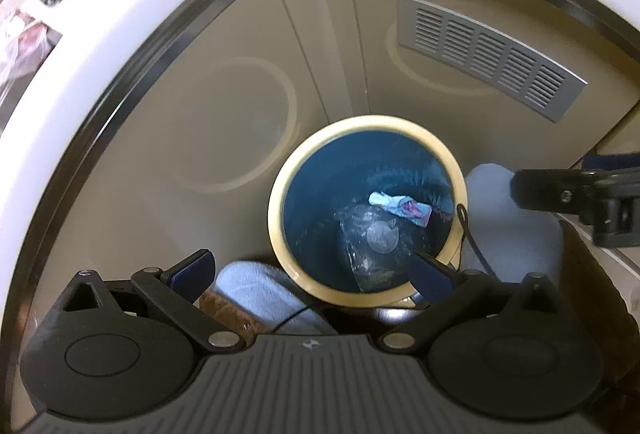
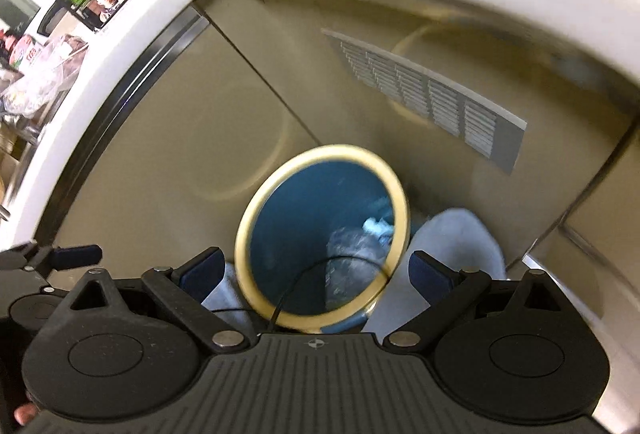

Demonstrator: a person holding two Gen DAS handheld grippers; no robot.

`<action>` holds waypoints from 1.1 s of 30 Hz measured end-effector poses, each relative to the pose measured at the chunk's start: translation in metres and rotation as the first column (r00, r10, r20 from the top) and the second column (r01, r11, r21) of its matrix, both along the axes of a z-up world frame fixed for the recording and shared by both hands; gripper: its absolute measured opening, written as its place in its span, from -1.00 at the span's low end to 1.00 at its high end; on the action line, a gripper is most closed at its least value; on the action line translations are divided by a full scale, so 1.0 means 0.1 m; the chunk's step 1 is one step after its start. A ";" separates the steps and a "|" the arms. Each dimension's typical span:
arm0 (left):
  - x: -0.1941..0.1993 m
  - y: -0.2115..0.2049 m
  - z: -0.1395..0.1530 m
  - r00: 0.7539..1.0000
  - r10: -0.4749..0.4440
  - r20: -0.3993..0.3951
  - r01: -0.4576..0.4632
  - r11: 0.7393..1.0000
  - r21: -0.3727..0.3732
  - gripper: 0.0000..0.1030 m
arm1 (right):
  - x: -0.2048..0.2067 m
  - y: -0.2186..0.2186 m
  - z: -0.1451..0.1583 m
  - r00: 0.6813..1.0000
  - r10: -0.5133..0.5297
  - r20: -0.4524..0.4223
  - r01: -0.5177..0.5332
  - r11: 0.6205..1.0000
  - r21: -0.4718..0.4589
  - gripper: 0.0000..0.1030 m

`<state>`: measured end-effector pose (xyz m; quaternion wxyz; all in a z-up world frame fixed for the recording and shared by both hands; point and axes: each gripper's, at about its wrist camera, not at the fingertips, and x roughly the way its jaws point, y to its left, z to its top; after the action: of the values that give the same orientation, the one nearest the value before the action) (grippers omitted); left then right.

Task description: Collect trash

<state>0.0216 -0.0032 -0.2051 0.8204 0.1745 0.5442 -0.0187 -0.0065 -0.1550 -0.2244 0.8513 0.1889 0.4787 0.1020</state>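
Trash sits at the bottom of a round bin (image 1: 280, 202) with a cream rim and a dark blue inside: we see a crumpled pale-blue and purple wrapper (image 1: 400, 205) and, just beside it, a piece of clear crinkled plastic (image 1: 376, 242). The bin stands on the floor against beige cabinet doors (image 1: 200, 122), one of which carries a grey vent grille (image 1: 492, 58). We look straight down into it over the left gripper (image 1: 316, 274), whose jaws stand wide apart with nothing between them, one blue pad reaching over the near rim. Our right gripper (image 2: 316, 270) hovers over the same bin, jaws also spread and empty; its view is blurred. Pale blue slippers (image 1: 264, 290) flank the bin on either side. A white countertop edge (image 1: 100, 34) curves overhead.
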 end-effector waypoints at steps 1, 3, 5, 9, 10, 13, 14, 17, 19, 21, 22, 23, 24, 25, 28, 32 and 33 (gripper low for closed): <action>0.00 0.00 0.02 1.000 -0.001 0.008 0.001 1.000 0.001 0.99 | 0.00 0.01 0.02 1.000 0.005 0.010 -0.005 1.000 -0.012 0.92; 0.02 0.04 0.05 1.000 0.005 0.020 -0.005 1.000 -0.008 0.99 | 0.01 0.04 0.05 1.000 0.015 0.024 -0.014 1.000 -0.028 0.92; 0.03 0.11 0.08 1.000 0.019 0.022 -0.019 1.000 -0.024 0.99 | 0.04 0.06 0.06 0.999 0.022 0.033 -0.021 0.999 -0.044 0.92; 0.07 0.22 0.09 0.998 0.054 0.017 -0.053 0.997 -0.062 0.99 | 0.08 0.12 0.10 0.998 0.038 0.044 -0.035 0.997 -0.071 0.92; 0.08 0.25 0.10 0.998 0.061 0.018 -0.060 0.996 -0.070 0.99 | 0.09 0.14 0.12 0.998 0.044 0.047 -0.040 0.996 -0.078 0.92; 0.11 0.30 0.11 0.997 0.078 0.025 -0.076 0.993 -0.087 0.99 | 0.11 0.19 0.18 0.995 0.067 0.068 -0.060 0.993 -0.098 0.92; 0.12 0.32 0.12 0.996 0.082 0.028 -0.079 0.993 -0.092 0.99 | 0.11 0.21 0.20 0.994 0.075 0.076 -0.067 0.992 -0.104 0.92; 0.16 0.34 0.15 0.995 0.092 0.038 -0.087 0.990 -0.109 0.99 | 0.13 0.26 0.29 0.990 0.099 0.103 -0.086 0.989 -0.122 0.92; 0.17 0.36 0.18 0.994 0.096 0.043 -0.090 0.989 -0.120 0.99 | 0.13 0.27 0.35 0.987 0.110 0.118 -0.094 0.987 -0.132 0.92; 0.18 0.36 0.21 0.994 0.097 0.050 -0.090 0.988 -0.126 0.99 | 0.14 0.28 0.40 0.984 0.120 0.132 -0.102 0.985 -0.138 0.92; 0.19 0.36 0.23 0.994 0.096 0.055 -0.088 0.988 -0.128 0.99 | 0.15 0.28 0.43 0.983 0.123 0.140 -0.103 0.985 -0.140 0.92; 0.19 0.36 0.25 0.994 0.095 0.061 -0.086 0.988 -0.129 0.99 | 0.15 0.28 0.45 0.981 0.125 0.147 -0.104 0.984 -0.142 0.92; 0.20 0.35 0.26 0.993 0.094 0.068 -0.084 0.988 -0.129 0.99 | 0.15 0.27 0.48 0.980 0.126 0.155 -0.103 0.984 -0.143 0.92; 0.20 0.35 0.28 0.993 0.092 0.074 -0.082 0.988 -0.129 0.99 | 0.16 0.26 0.51 0.979 0.125 0.163 -0.102 0.984 -0.143 0.92; 0.21 0.33 0.36 0.992 0.089 0.090 -0.076 0.988 -0.134 0.99 | 0.15 0.22 0.62 0.972 0.123 0.202 -0.096 0.986 -0.137 0.92; 0.22 0.30 0.42 0.991 0.087 0.106 -0.072 0.987 -0.143 0.99 | 0.15 0.17 0.72 0.964 0.116 0.240 -0.082 0.986 -0.147 0.92; 0.22 0.30 0.44 0.990 0.085 0.109 -0.069 0.987 -0.145 0.99 | 0.15 0.16 0.74 0.963 0.114 0.245 -0.081 0.986 -0.144 0.92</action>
<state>0.0441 0.0272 -0.1613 0.8607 0.0958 0.4998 -0.0151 0.0082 -0.1390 -0.1508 0.9099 0.0937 0.3808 0.1351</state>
